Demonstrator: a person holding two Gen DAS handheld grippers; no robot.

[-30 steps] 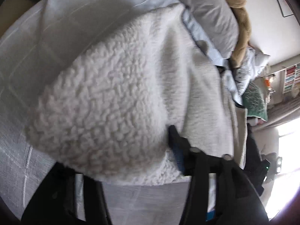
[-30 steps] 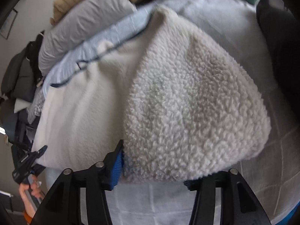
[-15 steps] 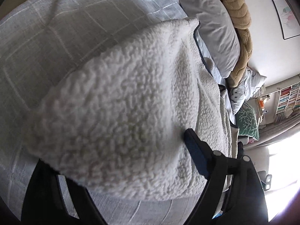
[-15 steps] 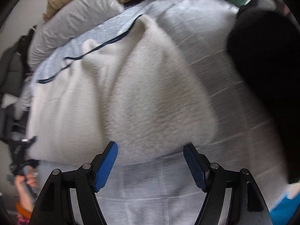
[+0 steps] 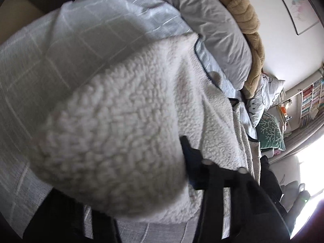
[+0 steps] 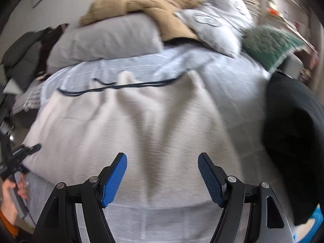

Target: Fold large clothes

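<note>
The right gripper point(image 6: 162, 174) stood with its blue pads point(image 6: 114, 177) wide apart and nothing between them, poised just above the near edge of the white fleece garment point(image 6: 141, 125), which lay spread across the bed point(image 6: 232, 77); the open stance suggested it was free to take a new hold for a fold. The left gripper point(image 5: 182, 162) was largely buried: a thick roll of the same fleece point(image 5: 121, 121) bulged between its fingers point(image 5: 190, 154) and hid one of them, so it looked clamped on the cloth, probably holding that edge up so it could be carried over the rest. Beyond the garment the checked grey duvet point(image 5: 81, 40) covered the mattress, and at the head of the bed a grey pillow point(image 6: 105, 38), a tan blanket point(image 6: 151, 4) and a green cushion point(image 6: 269, 42) were heaped, clear of the folding area. A dark garment point(image 6: 293, 131) lay at the right side of the bed, just beside the fleece.
</note>
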